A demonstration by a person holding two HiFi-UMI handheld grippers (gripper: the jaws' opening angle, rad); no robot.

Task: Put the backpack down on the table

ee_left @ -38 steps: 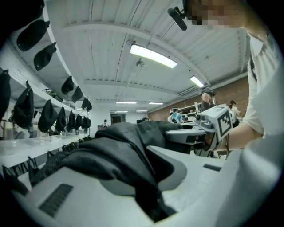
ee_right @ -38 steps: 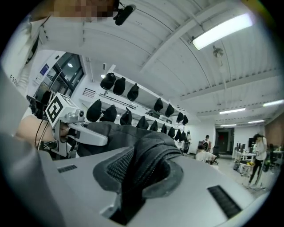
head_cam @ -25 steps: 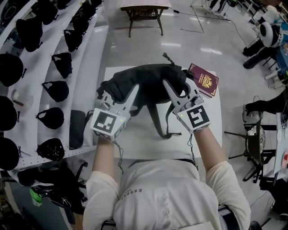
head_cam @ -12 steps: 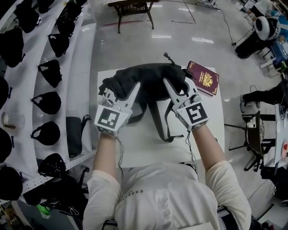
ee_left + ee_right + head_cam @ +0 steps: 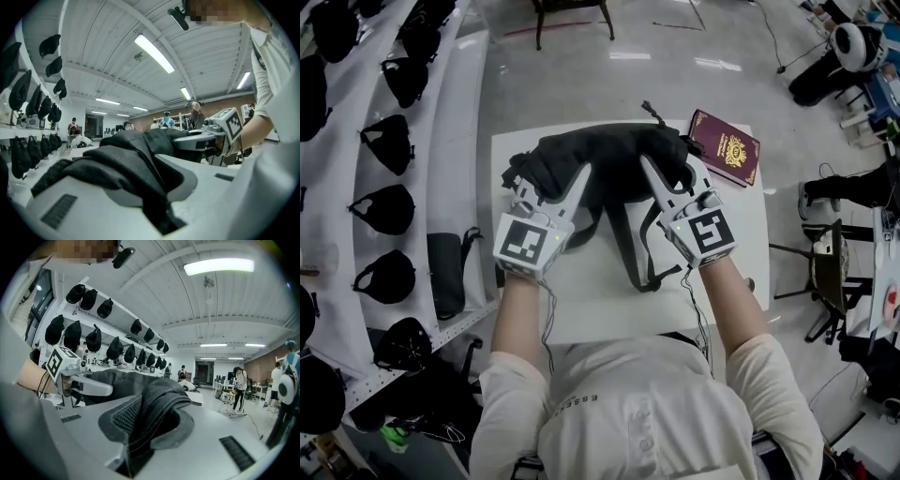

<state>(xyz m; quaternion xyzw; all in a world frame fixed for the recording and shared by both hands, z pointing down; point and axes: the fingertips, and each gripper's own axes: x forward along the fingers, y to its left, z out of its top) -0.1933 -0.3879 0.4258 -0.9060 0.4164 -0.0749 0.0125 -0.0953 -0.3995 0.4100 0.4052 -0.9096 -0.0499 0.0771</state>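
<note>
Both claws hold the backpack (image 5: pixel 609 161) up by its top. The L claw (image 5: pixel 551 180) has a narrow gap w/ a fold of black cloth (image 5: pixel 140 164) pinched tight in it. The R claw (image 5: pixel 673 173) is the same, squeezed on a thick padded bit (image 5: pixel 154 413).

Vs a sec ago, both claws and the bag have come down closer to the white table (image 5: pixel 581 305). The grip looks the same, no wider and no tighter. The bag is over the far half of the table, between the claws. I can't tell if its bottom is touching yet. Its straps (image 5: pixel 630 253) trail toward me on the table top.

The red booklet (image 5: pixel 727 148) lies at the far R corner, just beside the bag, same as before.
</note>
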